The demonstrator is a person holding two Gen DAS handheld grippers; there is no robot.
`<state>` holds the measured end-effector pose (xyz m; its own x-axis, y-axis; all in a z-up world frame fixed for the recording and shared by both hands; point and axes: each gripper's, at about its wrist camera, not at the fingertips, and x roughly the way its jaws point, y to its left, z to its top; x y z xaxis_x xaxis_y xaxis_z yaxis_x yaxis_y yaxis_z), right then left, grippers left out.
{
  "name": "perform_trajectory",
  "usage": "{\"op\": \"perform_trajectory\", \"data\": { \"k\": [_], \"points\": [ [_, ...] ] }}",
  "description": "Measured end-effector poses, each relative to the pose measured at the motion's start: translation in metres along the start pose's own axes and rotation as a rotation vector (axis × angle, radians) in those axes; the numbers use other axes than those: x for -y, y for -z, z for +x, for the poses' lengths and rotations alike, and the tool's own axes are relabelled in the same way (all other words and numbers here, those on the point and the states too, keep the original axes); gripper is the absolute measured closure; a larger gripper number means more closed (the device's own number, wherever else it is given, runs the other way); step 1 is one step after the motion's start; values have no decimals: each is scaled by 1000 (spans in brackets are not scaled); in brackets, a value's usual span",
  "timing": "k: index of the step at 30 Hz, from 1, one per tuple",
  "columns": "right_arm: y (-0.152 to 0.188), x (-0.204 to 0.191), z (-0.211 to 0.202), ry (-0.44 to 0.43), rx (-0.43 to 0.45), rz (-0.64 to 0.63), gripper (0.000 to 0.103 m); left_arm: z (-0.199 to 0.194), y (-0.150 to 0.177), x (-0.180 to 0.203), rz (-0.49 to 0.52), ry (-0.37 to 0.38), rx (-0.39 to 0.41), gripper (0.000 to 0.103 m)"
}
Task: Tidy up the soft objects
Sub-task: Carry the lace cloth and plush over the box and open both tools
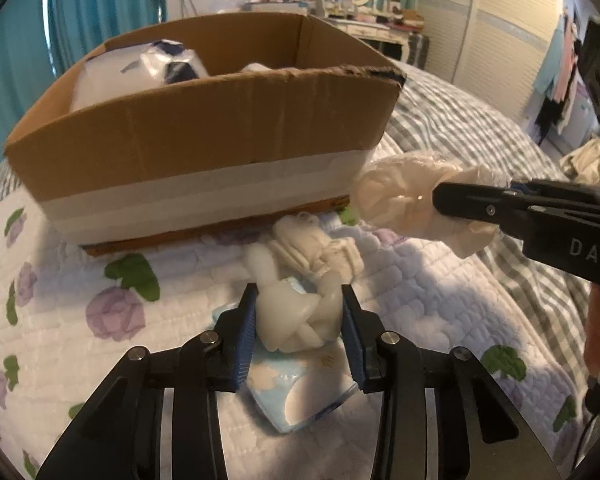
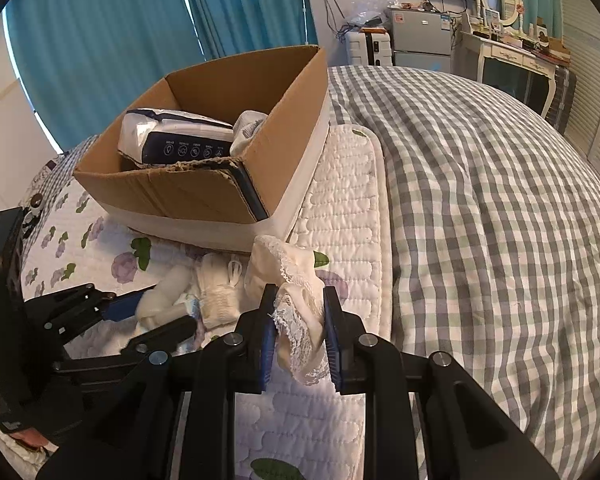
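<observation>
Both grippers loaded, box ahead

White knotted bundle [image 1: 296, 316] low centre of frame on the quilt [image 1: 80, 280], clenched between left gripper [image 1: 300, 320] fingers; lace cloth [image 2: 296, 320] clamped in right gripper [image 2: 300, 336]. Cardboard box [image 1: 204, 128] lies just beyond, upper frame, left nearer it

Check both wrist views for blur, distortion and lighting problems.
Left wrist view: strong fisheye bowing of the cardboard box; the right gripper and its lace cloth look smeared; the room behind is soft. Right wrist view: sharper, dark vignette corners, daylight glowing through the teal curtains.
</observation>
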<state>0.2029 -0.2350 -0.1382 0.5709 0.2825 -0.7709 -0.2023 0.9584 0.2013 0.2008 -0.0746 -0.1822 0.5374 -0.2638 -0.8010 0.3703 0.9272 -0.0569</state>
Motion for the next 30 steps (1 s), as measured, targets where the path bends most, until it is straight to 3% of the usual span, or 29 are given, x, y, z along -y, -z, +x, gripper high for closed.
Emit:
{"op": "perform_trajectory", "data": {
  "k": [9,16,22,30],
  "points": [
    [10,-13,-42,24,34,16,82,-58,1,-9,-14,13,66,65],
    [3,-46,-107,56,125,-18,82,-112,-8,-5,11,14,142,65],
    [-11,-73,-161,83,209,-33,82,-171,-22,-9,44,15,246,65],
    [-45,-106,-198,106,288,-79,82,-201,-48,-31,56,21,323,65]
  ]
}}
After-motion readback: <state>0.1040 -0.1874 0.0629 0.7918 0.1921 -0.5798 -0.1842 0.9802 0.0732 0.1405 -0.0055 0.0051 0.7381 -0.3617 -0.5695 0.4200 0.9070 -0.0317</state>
